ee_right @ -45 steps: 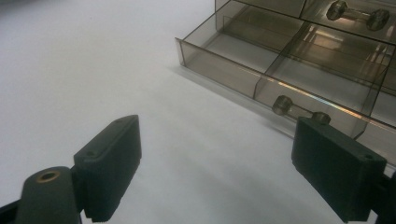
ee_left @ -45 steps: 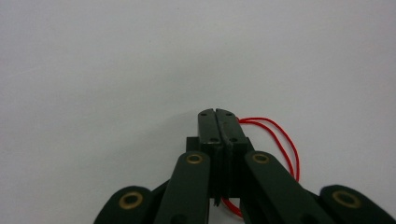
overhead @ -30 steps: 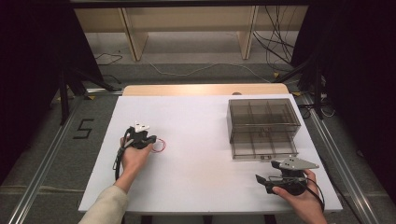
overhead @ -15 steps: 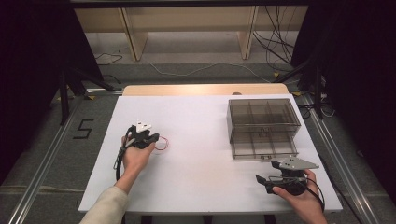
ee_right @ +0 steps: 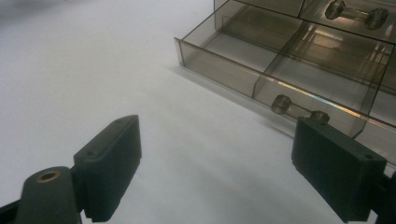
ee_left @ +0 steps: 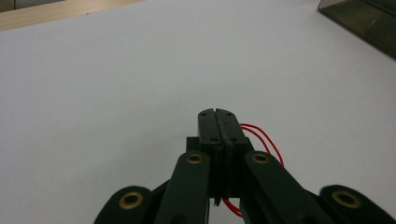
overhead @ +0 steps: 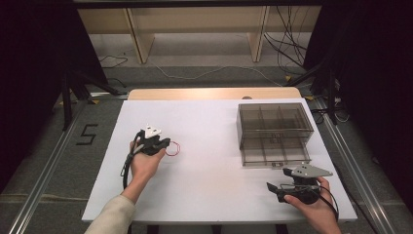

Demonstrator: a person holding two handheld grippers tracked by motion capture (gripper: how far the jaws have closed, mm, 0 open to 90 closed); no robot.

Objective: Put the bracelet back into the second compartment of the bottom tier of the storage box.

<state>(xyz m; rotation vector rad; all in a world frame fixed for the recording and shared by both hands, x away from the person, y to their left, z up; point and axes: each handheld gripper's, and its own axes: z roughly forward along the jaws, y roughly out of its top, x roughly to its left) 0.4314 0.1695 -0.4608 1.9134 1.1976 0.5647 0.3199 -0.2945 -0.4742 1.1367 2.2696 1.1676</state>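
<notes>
We see a red wire loop (overhead: 173, 148) on the left half of the white bench (overhead: 209, 175), pinched at one end by the left tool (overhead: 164, 144). In the left gripper view the loop (ee_left: 266, 140) curves out to the right of the jaws, which are pressed together on it, and the rest of it lies over the bench surface (ee_left: 116, 84).

Well apart, on the right half of the bench, stands a smoky transparent drawer box (overhead: 275, 119) with its lower drawer (overhead: 276, 152) pulled out toward us. In the right gripper view that drawer (ee_right: 261, 70) is divided into compartments and carries a small bar handle (ee_right: 299, 110) on its front wall.

The right tool (overhead: 272, 189) sits near the bench's front edge, just in front of the drawer, held in the right hand (overhead: 316, 209). Its jaws are spread wide with nothing between them, only the bare bench below.
</notes>
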